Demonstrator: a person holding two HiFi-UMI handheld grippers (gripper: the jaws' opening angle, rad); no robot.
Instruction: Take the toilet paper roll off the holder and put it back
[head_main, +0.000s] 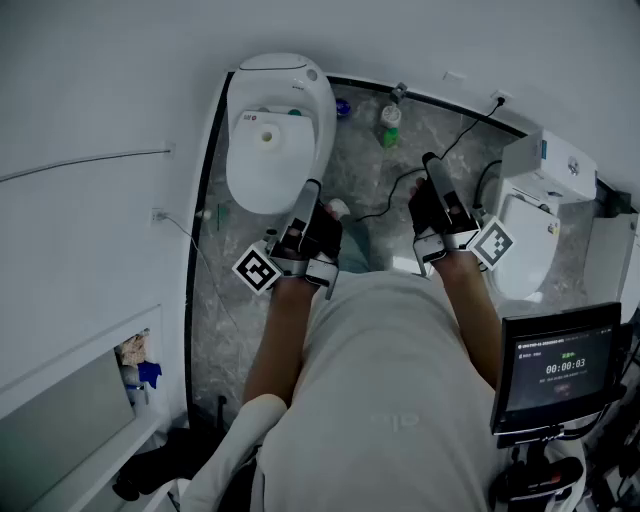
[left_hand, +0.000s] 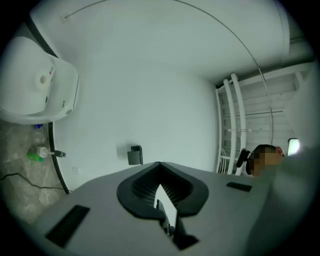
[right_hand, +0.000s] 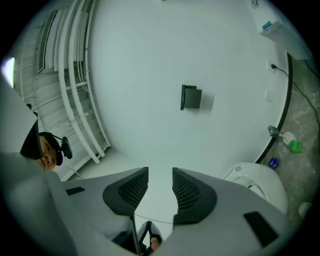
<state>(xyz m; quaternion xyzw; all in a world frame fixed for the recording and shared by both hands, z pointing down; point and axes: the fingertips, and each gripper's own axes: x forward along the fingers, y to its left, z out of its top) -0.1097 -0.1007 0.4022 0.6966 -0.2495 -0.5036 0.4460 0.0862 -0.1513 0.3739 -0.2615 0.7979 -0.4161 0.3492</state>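
Toilet paper roll (head_main: 268, 135) stands on the toilet (head_main: 272, 188), apart from the wall holder (right_hand: 191, 97).

A white toilet (head_main: 280, 130) stands against the wall on a grey marbled floor (head_main: 240, 300). Just right of it, along the dark strip at the foot of the wall, sit a small blue thing (head_main: 343, 107) and a green bottle (head_main: 390, 128). Farther right of the toilet a black cable (head_main: 470, 127) crosses the floor, and beyond it stands a second toilet (head_main: 530, 240). Well to the right and nearer the camera, a screen (head_main: 560, 370) shows a timer.
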